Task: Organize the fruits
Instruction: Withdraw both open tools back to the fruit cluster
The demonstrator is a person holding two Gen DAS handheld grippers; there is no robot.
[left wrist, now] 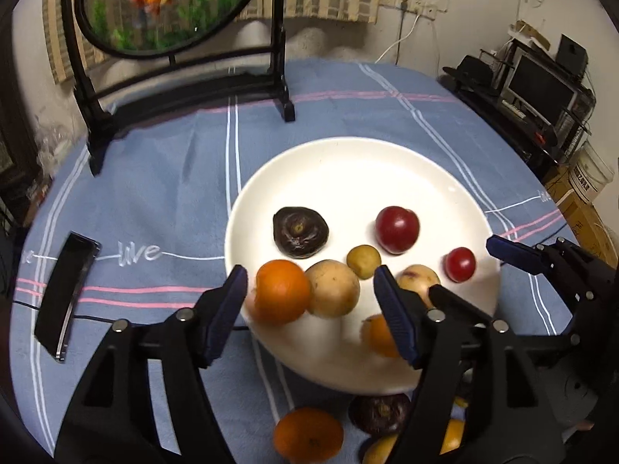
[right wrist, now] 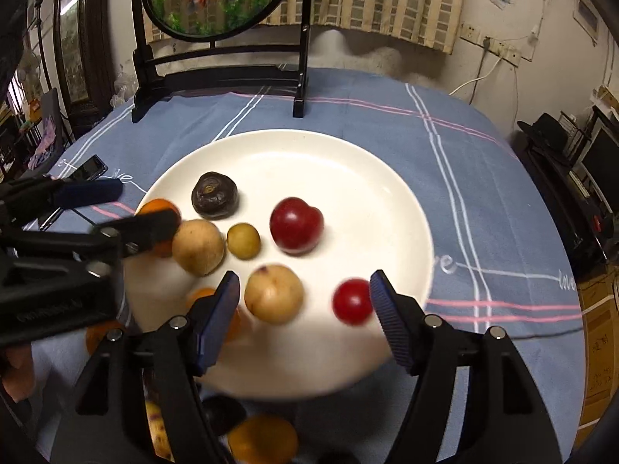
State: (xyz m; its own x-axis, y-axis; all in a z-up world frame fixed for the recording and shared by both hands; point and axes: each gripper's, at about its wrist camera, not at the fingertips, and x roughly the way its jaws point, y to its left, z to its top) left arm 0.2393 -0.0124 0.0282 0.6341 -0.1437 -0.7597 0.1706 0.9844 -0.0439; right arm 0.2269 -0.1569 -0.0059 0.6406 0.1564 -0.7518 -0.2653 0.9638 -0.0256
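Observation:
A white plate (left wrist: pixel 348 170) (right wrist: pixel 309 154) holds several fruits: a dark purple fruit (left wrist: pixel 300 232) (right wrist: pixel 214 195), a large red plum (left wrist: pixel 397 229) (right wrist: pixel 296 225), a small red fruit (left wrist: pixel 459 264) (right wrist: pixel 353 301), a small yellow-green fruit (left wrist: pixel 363 261) (right wrist: pixel 243 240), two tan fruits (left wrist: pixel 333 288) (right wrist: pixel 274 294) and oranges (left wrist: pixel 282 291) (right wrist: pixel 158 208). My left gripper (left wrist: pixel 309 290) is open above the plate's near left edge, with an orange and a tan fruit between its fingers. My right gripper (right wrist: pixel 303 297) is open over the plate's near edge, around the other tan fruit and the small red fruit.
More fruit lies on the blue cloth in front of the plate: an orange (left wrist: pixel 308 437) (right wrist: pixel 263 440) and a dark fruit (left wrist: pixel 381 411). A black phone (left wrist: pixel 66 297) lies at the left. A round fish-picture screen on a black stand (left wrist: pixel 185 85) (right wrist: pixel 220 65) stands behind.

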